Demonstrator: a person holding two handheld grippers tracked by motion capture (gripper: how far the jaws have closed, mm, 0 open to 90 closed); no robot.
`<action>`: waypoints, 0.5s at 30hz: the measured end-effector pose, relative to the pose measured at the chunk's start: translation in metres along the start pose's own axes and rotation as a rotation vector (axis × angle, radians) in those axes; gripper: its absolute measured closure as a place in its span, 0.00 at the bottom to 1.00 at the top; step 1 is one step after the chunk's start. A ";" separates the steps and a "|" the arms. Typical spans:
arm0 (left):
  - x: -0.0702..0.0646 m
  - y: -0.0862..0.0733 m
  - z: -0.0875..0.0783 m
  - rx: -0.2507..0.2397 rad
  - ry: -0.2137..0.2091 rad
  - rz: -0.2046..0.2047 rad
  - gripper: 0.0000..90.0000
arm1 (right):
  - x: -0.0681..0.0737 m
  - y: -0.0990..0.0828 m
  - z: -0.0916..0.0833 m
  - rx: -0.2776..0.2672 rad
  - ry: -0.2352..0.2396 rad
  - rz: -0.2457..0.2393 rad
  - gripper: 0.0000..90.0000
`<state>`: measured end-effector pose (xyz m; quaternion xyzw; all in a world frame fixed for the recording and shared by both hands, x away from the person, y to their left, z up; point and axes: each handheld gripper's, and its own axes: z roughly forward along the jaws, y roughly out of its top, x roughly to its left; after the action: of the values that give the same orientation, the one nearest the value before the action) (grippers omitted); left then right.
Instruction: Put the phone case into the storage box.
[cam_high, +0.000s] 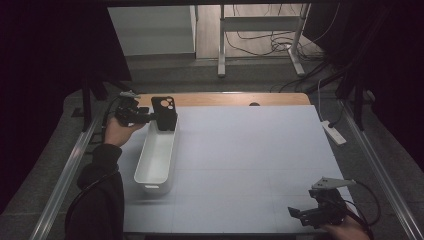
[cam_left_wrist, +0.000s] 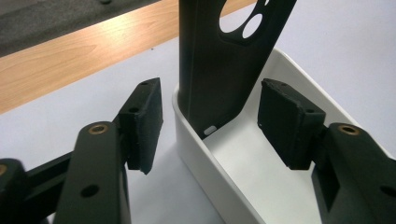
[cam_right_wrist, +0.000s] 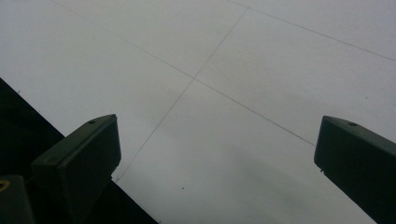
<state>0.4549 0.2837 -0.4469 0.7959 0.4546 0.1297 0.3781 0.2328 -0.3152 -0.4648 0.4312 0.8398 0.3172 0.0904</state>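
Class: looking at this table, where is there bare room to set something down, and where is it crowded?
Free: the table between the tray and the right gripper. Crowded: the tray's far end, where the phone case stands at the left gripper.

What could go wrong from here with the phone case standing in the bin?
1. The black phone case stands on end against the far end wall of the white bin; the left gripper is open with its fingers off it, so it may slide flat.
2. One finger sits outside the bin wall; pulling back carelessly could drag the bin.
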 end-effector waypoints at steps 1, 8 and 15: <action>0.000 0.000 0.000 -0.001 0.002 -0.003 0.44 | 0.000 0.000 0.000 0.000 0.000 0.000 0.01; -0.002 -0.002 -0.002 -0.002 0.009 -0.013 0.38 | 0.000 0.000 0.000 0.000 0.001 0.000 0.01; -0.002 -0.003 -0.004 -0.001 0.025 -0.026 0.30 | 0.000 0.000 0.001 0.000 0.003 -0.001 0.01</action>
<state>0.4502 0.2847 -0.4462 0.7881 0.4694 0.1350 0.3745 0.2333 -0.3151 -0.4653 0.4303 0.8401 0.3179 0.0892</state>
